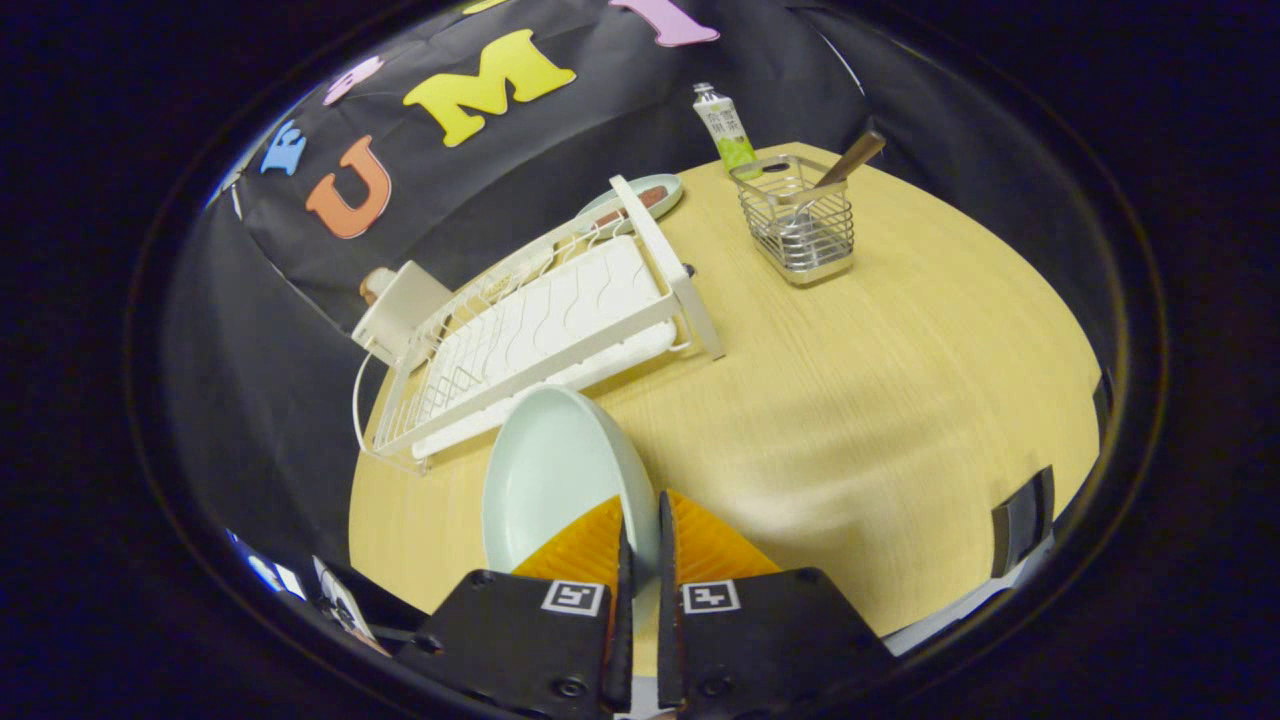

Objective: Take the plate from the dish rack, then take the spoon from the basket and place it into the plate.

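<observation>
My gripper (640,520) is shut on the rim of a pale green plate (555,475), which I hold on edge above the wooden table (880,400), its hollow side turned toward the rack. The white dish rack (540,330) lies just beyond the plate. Farther off stands a wire basket (795,220) with the spoon (848,160) in it, its brown handle sticking out at the top. The spoon's bowl is hard to make out behind the wires.
A green and white tube (727,125) stands behind the basket. A small oval dish (640,200) with something reddish in it lies beyond the rack's far end. A cream-coloured box (400,305) sits by the rack at the table's edge. Black clamps (1020,520) grip the near table edge.
</observation>
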Demonstrator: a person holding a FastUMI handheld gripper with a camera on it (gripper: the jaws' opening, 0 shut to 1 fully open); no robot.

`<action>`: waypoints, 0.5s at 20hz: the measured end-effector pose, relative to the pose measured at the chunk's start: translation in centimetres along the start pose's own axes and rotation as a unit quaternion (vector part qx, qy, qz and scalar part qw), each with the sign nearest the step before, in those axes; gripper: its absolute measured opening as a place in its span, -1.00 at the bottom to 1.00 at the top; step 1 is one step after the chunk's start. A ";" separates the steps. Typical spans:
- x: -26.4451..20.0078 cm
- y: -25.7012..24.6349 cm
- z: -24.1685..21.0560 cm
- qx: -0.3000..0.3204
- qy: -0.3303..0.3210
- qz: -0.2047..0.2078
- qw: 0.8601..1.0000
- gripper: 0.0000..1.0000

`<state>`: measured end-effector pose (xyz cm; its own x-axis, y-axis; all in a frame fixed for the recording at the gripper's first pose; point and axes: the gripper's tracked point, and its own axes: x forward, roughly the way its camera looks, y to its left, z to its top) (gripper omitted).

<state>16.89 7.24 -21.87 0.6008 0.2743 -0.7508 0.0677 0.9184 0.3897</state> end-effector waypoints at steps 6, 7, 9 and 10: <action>0.3 -0.9 -0.5 -0.006 -0.008 0.000 1.000 -0.66; 0.3 -1.3 -0.4 -0.011 -0.012 -0.005 1.000 -0.65; 0.1 -2.3 -0.1 -0.023 -0.027 -0.028 0.999 -0.63; -0.1 -3.5 0.1 -0.031 -0.034 -0.053 0.998 -0.59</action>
<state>16.71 3.97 -23.08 0.6458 0.1576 -0.7470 0.0849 0.9576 0.2754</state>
